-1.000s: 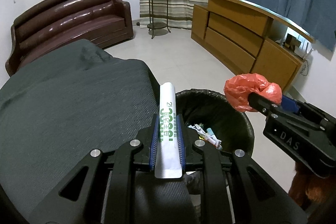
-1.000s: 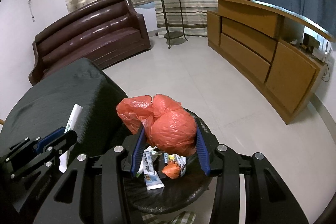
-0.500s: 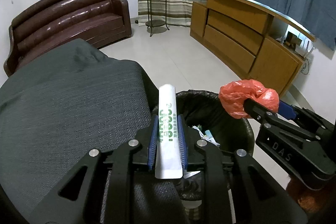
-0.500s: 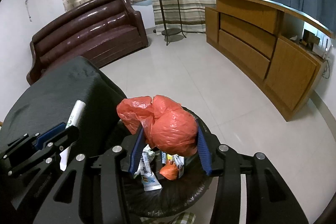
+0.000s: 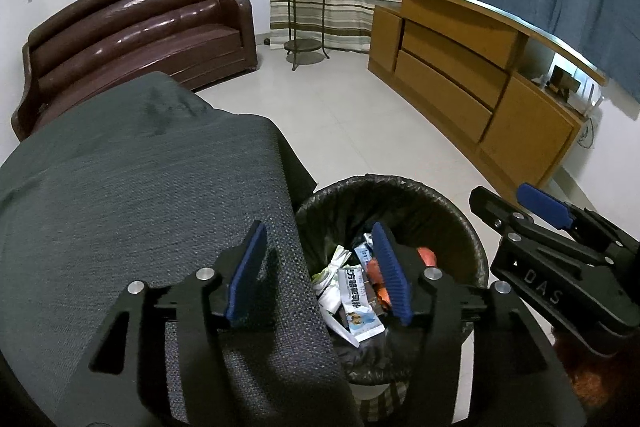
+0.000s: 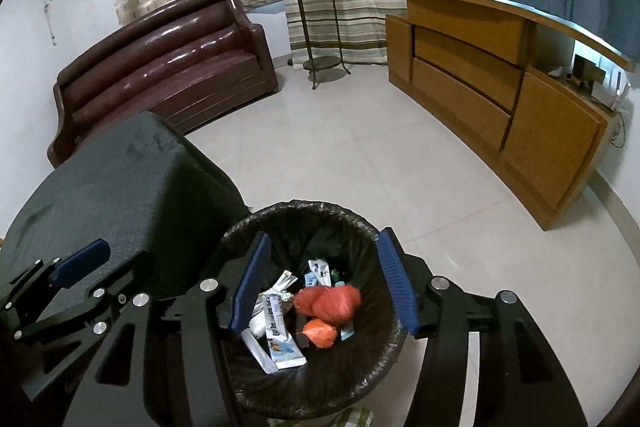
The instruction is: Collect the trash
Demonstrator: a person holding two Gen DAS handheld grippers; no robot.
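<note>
left gripper (image 5: 320,275): just opened, empty | right gripper (image 6: 324,287): just opened, empty | white tube (image 6: 276,327) and red bag (image 6: 332,301) now in bin (image 6: 320,211) | drop done

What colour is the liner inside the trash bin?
Black; the liner shows best in the right wrist view.

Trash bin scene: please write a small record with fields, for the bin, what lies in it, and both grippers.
bin: round trash bin with black plastic liner, on the pale tiled floor beside the dark grey cloth-covered surface
contents: crumpled red plastic bag, white wrappers, small orange piece
left gripper: jaws have just been opening, nothing between them, over the bin's edge
right gripper: jaws have just been opening, nothing held, above the bin
task state: both items dropped in the bin
</note>
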